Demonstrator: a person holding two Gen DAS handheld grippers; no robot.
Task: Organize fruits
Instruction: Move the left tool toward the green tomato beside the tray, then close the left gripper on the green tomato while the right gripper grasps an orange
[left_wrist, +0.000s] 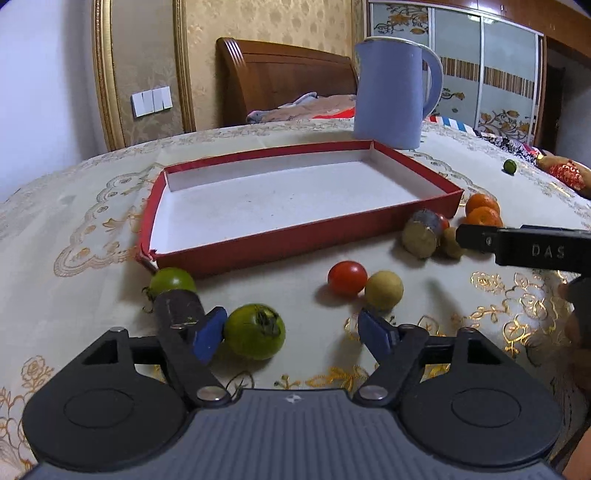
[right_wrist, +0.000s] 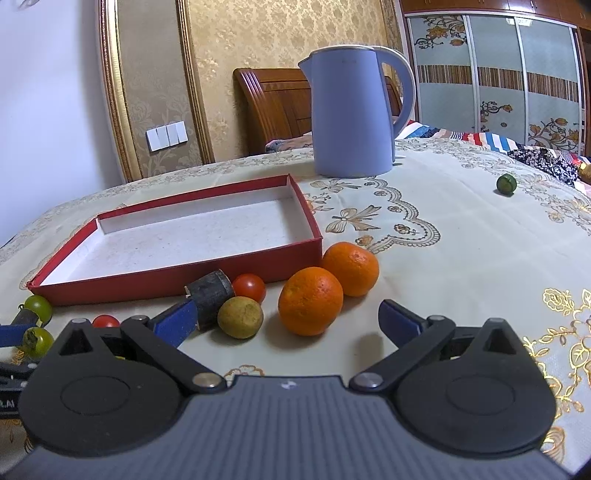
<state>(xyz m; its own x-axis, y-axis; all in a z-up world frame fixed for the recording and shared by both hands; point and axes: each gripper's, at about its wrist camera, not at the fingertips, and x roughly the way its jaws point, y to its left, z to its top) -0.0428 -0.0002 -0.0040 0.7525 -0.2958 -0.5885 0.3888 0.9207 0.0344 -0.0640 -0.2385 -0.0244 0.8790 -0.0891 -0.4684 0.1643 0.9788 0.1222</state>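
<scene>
An empty red box (left_wrist: 295, 242) (right_wrist: 184, 278) with a white floor lies on the table. In the left wrist view my left gripper (left_wrist: 295, 334) is open; a green tomato (left_wrist: 255, 331) lies by its left finger, with a second green tomato (left_wrist: 173, 281), a dark sugarcane piece (left_wrist: 179, 308), a red tomato (left_wrist: 347, 277) and a tan longan (left_wrist: 384, 289) beyond. In the right wrist view my right gripper (right_wrist: 291, 321) is open, with two oranges (right_wrist: 311, 301) (right_wrist: 351, 268), a longan (right_wrist: 240, 317), a red tomato (right_wrist: 249, 288) and a sugarcane piece (right_wrist: 209, 293) just ahead.
A blue kettle (left_wrist: 391, 92) (right_wrist: 351, 110) stands behind the box. A small green fruit (left_wrist: 510, 165) (right_wrist: 505, 183) lies far right on the embroidered tablecloth (right_wrist: 461, 240). A bed and a wardrobe are beyond the table.
</scene>
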